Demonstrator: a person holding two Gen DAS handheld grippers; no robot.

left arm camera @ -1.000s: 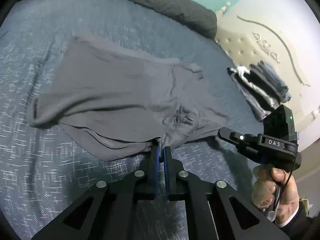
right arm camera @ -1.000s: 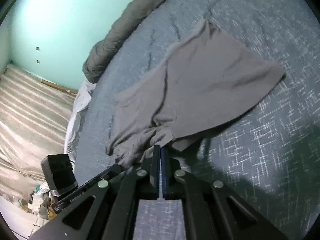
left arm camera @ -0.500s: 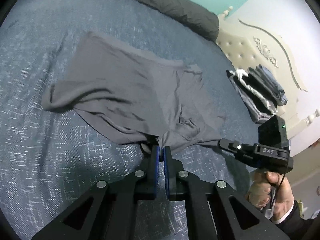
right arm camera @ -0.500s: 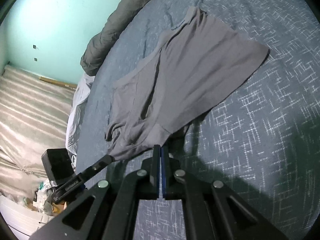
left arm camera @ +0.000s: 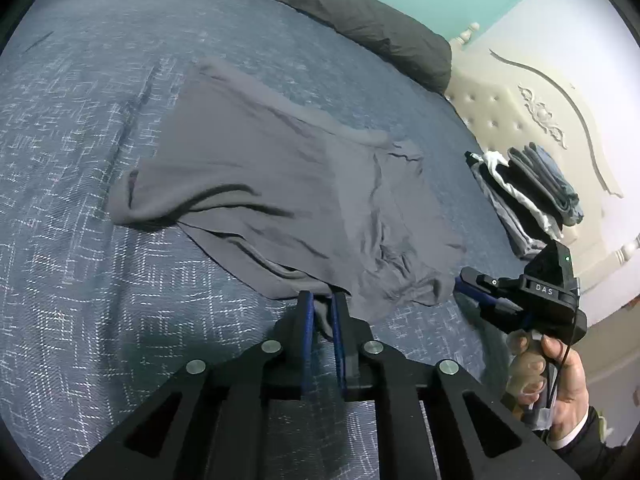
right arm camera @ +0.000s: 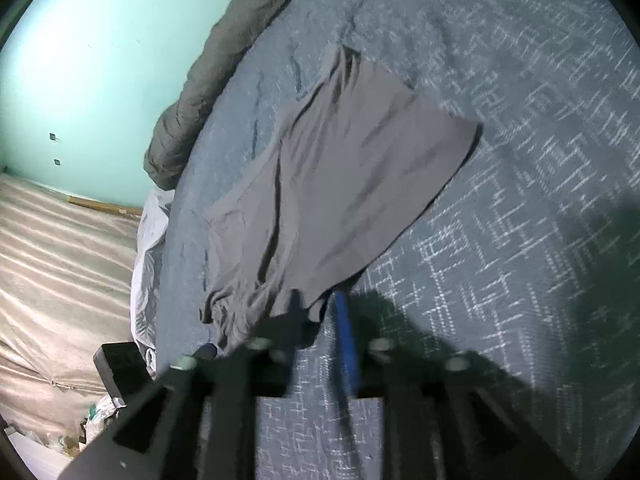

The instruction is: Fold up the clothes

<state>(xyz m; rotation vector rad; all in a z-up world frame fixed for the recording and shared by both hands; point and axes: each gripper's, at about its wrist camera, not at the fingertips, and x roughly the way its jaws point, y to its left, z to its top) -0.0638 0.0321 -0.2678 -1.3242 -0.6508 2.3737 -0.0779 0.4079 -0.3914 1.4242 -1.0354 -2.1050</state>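
Grey shorts lie spread and creased on the blue bedspread, with one leg folded over. They also show in the right wrist view. My left gripper is open, its fingers a small gap apart, with the near hem of the shorts lying loose between them. My right gripper is open too, the hem just at its fingertips; this view is blurred. It also shows in the left wrist view, at the shorts' right corner, held by a hand.
A dark grey duvet roll lies along the far edge of the bed. A stack of folded clothes sits by the cream headboard. The bed's edge and a white sheet are on the left in the right wrist view.
Both grippers were shut on the shorts' hem and pulled it back toward me. Now both have opened and the hem lies loose on the bed.
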